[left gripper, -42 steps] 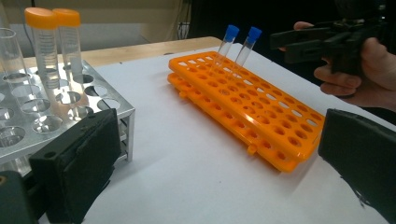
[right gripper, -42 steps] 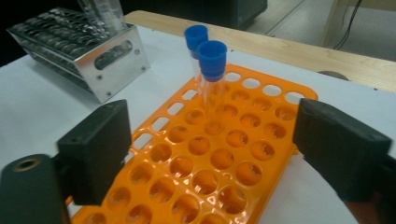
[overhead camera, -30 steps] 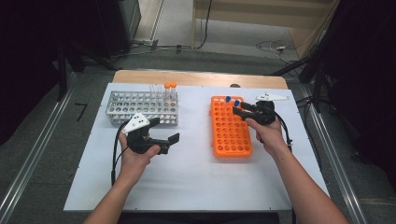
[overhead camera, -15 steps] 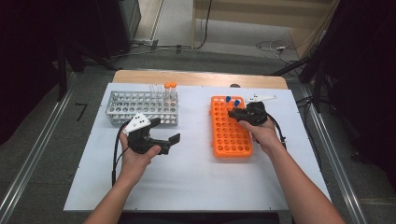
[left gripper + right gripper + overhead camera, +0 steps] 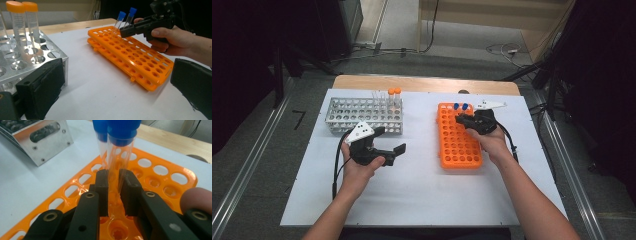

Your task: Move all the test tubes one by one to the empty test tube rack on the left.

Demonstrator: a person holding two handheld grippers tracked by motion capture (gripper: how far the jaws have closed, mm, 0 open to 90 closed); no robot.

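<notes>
- The right hand-held gripper [image 5: 113, 192] had just been closing, and its jaws were now clamped on a clear tube with a blue cap [image 5: 120, 152].
- The tube [image 5: 464, 111] stood in a hole at the far end of the orange rack [image 5: 458, 145], on the right side of the desk [image 5: 422, 190].
- A second blue-capped tube [image 5: 101, 135] stood just beside it on the left. If the gripper tipped, it could bump that tube.
- If the tube came up crooked, it could catch in its hole and lift the light rack.
- The glassy tube could also slip down between the jaws.
- The left hand-held gripper [image 5: 384, 147] had its jaws apart and held nothing, near the metal rack [image 5: 362, 112] with its orange-capped tubes [image 5: 22, 22].
</notes>
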